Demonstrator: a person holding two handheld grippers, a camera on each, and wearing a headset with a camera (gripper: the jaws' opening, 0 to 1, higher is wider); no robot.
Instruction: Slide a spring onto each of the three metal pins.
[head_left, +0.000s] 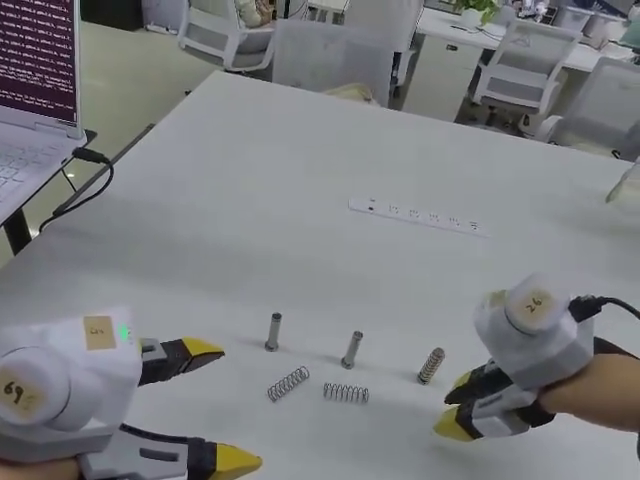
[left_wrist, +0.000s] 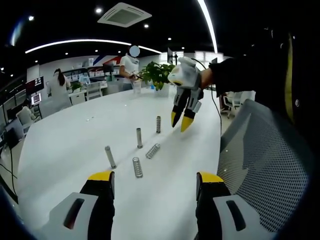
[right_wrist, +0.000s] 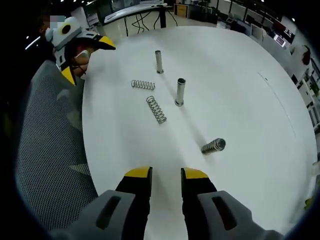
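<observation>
Your left gripper (head_left: 222, 405), fingers wide apart and empty, a loose spring (head_left: 288, 383) and second spring (head_left: 346, 392) lying on the table (head_left: 300, 200) just ahead, your right gripper (head_left: 452, 406), fingers narrowly apart, empty, beside the spring-covered pin (head_left: 431, 365)

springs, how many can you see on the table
3. One spring is on the rightmost pin. Two lie loose on the table: a loose spring near the left pin, another before the middle pin. None seem hidden.

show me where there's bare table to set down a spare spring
Bare: the table between the power strip and the row of pins, and leftward toward the laptop. Crowded: between left claw and right claw, around the loose springs.
</observation>
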